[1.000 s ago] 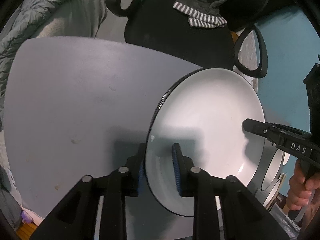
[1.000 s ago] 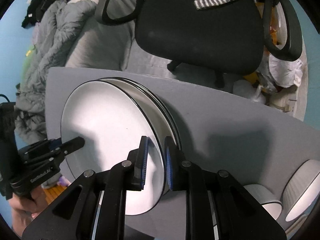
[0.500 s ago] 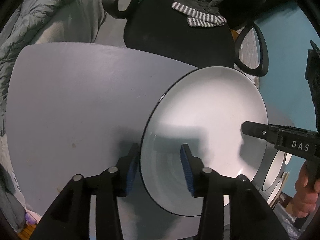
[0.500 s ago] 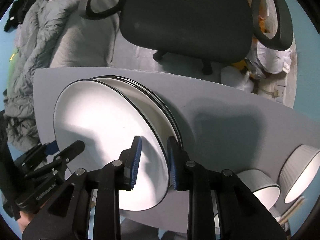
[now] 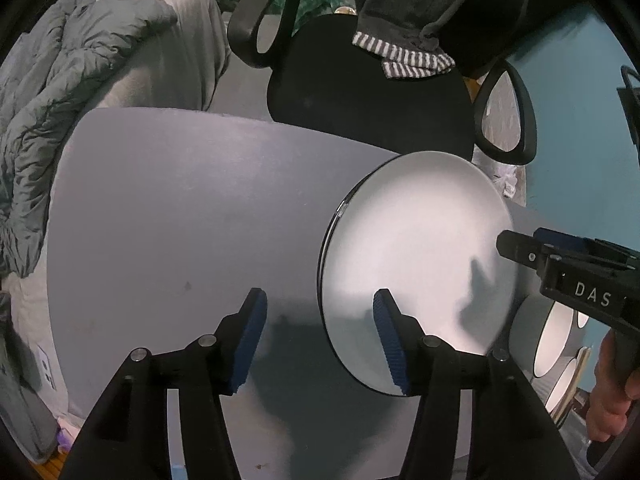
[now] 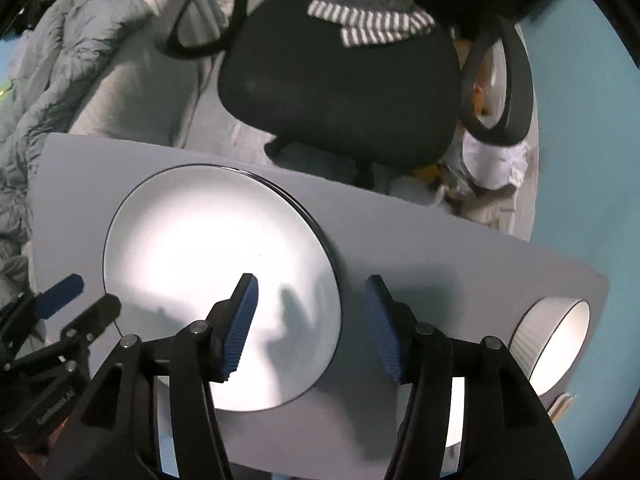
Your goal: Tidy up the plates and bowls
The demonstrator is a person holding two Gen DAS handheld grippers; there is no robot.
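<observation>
A stack of white plates with black rims (image 5: 416,264) lies flat on the grey table (image 5: 180,208); it also shows in the right wrist view (image 6: 208,264). My left gripper (image 5: 318,336) is open and empty, its jaws wide apart either side of the stack's near left rim, above it. My right gripper (image 6: 310,324) is open and empty, wide apart above the stack's right rim. White ribbed bowls (image 6: 556,344) stand at the table's right end; they also show in the left wrist view (image 5: 554,336).
A black office chair (image 6: 340,92) with a striped cloth (image 6: 368,26) stands behind the table. A grey duvet (image 5: 60,92) lies at the left. A blue wall (image 6: 580,140) is at the right.
Both grippers let go of the top plate and opened wide. The plate dropped level onto the stack. Both grippers pulled back and up a little.
</observation>
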